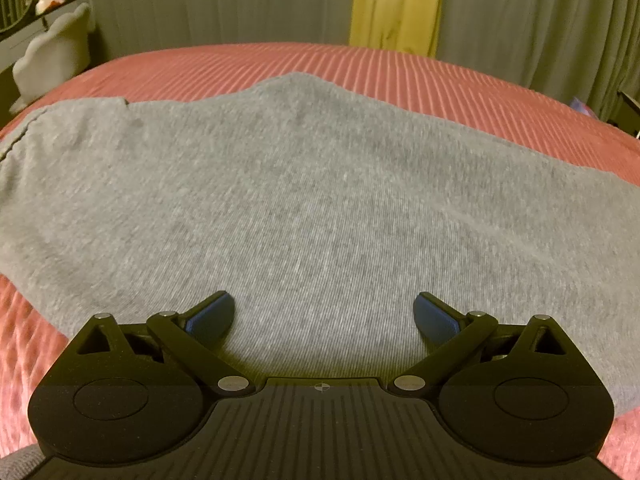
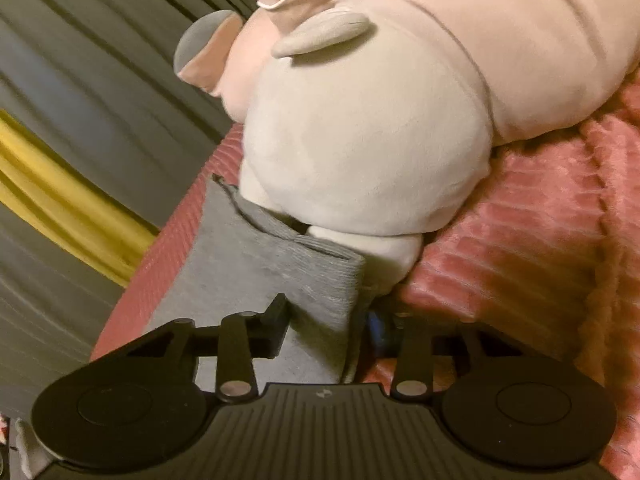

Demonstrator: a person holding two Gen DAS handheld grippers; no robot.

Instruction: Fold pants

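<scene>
Grey pants (image 1: pixel 280 184) lie spread flat across the pink ribbed bedcover (image 1: pixel 360 64). Low over the near part of the cloth hovers my left gripper (image 1: pixel 324 312), open, its blue pads wide apart with nothing between them. In the right wrist view, a leg end of the pants (image 2: pixel 272 264) with its ribbed cuff runs up toward a plush toy. My right gripper (image 2: pixel 330 320) is shut on the pants there, with the folded grey cloth bunched between the black left finger (image 2: pixel 280 312) and the blue-padded right one.
A big cream and pink plush toy (image 2: pixel 380 140) lies on the bedcover (image 2: pixel 520 240) right against the cuff. Grey curtains with a yellow strip (image 1: pixel 396 0) hang behind the bed. A pale cloud-shaped object (image 1: pixel 56 56) stands off the bed's far left.
</scene>
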